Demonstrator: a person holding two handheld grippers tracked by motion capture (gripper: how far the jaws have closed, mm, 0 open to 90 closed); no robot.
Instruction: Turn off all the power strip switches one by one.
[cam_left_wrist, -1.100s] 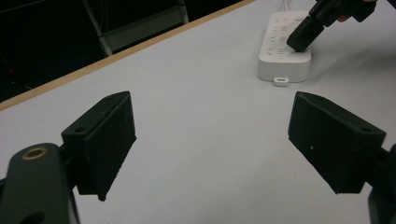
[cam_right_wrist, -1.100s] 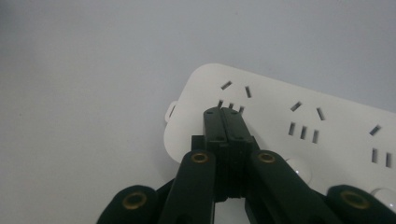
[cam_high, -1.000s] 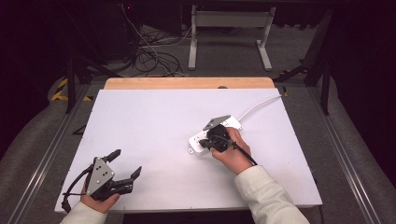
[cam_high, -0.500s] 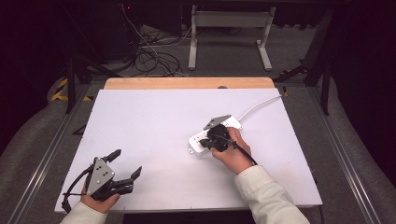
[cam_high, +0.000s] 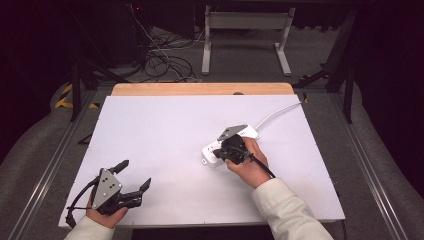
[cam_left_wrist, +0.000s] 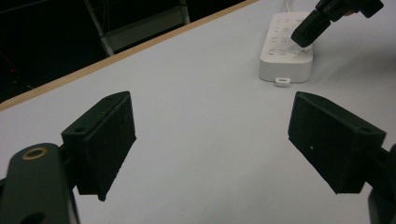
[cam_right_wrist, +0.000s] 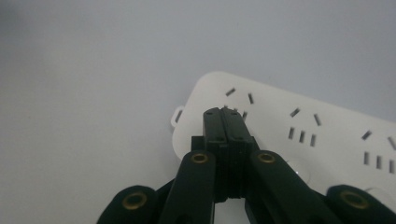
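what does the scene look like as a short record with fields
surface: white table top
main item: white power strip, lying flat, white cable leading off toward the far right edge
right claw: shut, tips down on the strip's top face by the sockets, nothing between its jaws
left claw: open, low over bare table at the near left, apart from the strip

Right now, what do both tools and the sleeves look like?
Both tools are black. The left tool has flat rectangular pads, a grey three-cornered plate, brass-coloured pivots and a trailing black cable. The right tool matches. Both sleeves are cream-white.
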